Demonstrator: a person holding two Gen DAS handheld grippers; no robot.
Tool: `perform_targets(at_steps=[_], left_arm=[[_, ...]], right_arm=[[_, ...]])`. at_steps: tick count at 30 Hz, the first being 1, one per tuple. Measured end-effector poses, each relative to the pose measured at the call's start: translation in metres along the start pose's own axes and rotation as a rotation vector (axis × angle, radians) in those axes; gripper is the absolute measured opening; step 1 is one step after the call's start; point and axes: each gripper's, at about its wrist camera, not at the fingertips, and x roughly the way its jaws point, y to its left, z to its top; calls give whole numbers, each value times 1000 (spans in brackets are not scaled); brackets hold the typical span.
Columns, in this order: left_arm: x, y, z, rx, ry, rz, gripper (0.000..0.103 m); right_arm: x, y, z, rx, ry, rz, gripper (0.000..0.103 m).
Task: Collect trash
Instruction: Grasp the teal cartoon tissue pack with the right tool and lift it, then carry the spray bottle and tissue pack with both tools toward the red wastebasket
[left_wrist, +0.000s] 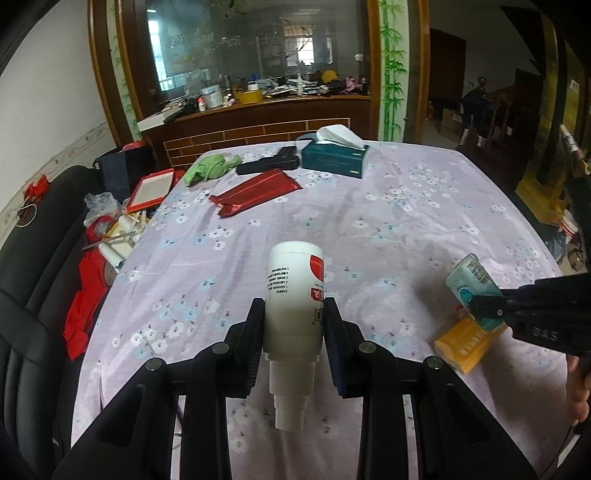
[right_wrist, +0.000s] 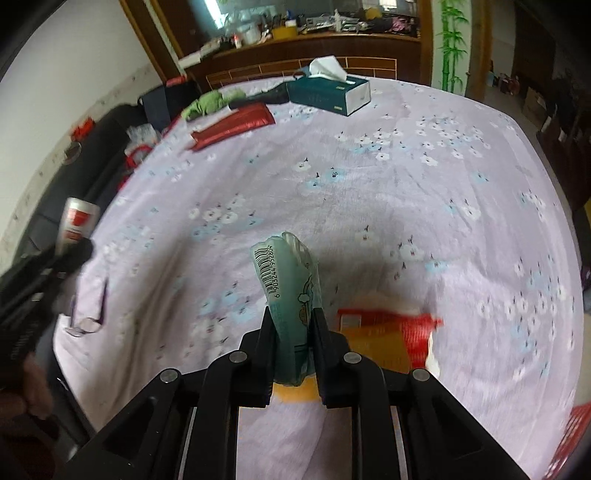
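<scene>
Left gripper (left_wrist: 294, 314) jaws clamped on white bottle (left_wrist: 294, 295), nozzle end toward camera, lifted above counter (left_wrist: 369, 229), centre-bottom of left wrist frame. Right gripper (right_wrist: 293, 325) jaws pinching teal tissue pack (right_wrist: 290, 291), barcode up, also off the cloth. Yellow packet (left_wrist: 463, 345) lies under it, lower right. Farther out, upper left: red pouch (left_wrist: 255, 192), green cloth (left_wrist: 210, 168), teal tissue box (left_wrist: 334, 157).

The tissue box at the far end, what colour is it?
Dark teal tissue box with a white end, clearest in the right wrist view.
</scene>
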Motion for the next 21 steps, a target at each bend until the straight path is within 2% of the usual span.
perform_targets(at_steps=[8,14,21], left_arm=[[-22,-37,-20,31,15,-89,29],[-38,-82,-47,88,50,-173,29],[-54,-136,-59,161,49,-209,29]], right_arm=[[-45,-14,-54,117,-35,26,19],[-79,-33,-97,215,-68,15,19],[-118,-56,-138,329,-119,0,19]])
